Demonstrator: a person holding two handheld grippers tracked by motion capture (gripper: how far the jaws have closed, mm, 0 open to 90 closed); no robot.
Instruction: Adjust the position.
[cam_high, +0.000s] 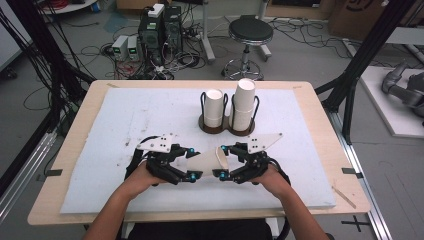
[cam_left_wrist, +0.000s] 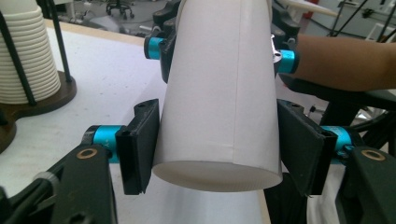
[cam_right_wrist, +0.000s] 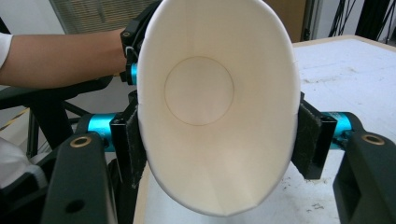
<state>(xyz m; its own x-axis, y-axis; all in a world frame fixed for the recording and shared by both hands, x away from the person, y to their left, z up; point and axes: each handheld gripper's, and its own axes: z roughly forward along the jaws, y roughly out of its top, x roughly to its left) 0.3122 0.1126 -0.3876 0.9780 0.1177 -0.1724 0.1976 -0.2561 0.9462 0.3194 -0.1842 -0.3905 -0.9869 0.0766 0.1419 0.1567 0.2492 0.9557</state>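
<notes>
Right now I hold one white paper cup sideways between my two grippers, low over the white mat, at about 6 o'clock on the wooden table. My left gripper takes the narrow base end: in the left gripper view the cup sits with its closed bottom toward the camera, and both black pads press flat against its side walls just above the base, so these jaws are clamped on the cup. My right gripper takes the mouth end: in the right gripper view the cup opens toward the camera, its rim squeezed into a tall oval, and the pads bear on the rim from both sides, so this one is clamped on the same cup too.

From above, the cup's mouth points toward 3 o'clock and its base toward 9 o'clock, with my hands meeting just behind it.

At 12 o'clock from the cup, well apart from it, two round brown holders with black wire uprights stand side by side. The left holder's cup stack is shorter; the right holder's cup stack rises higher.
</notes>
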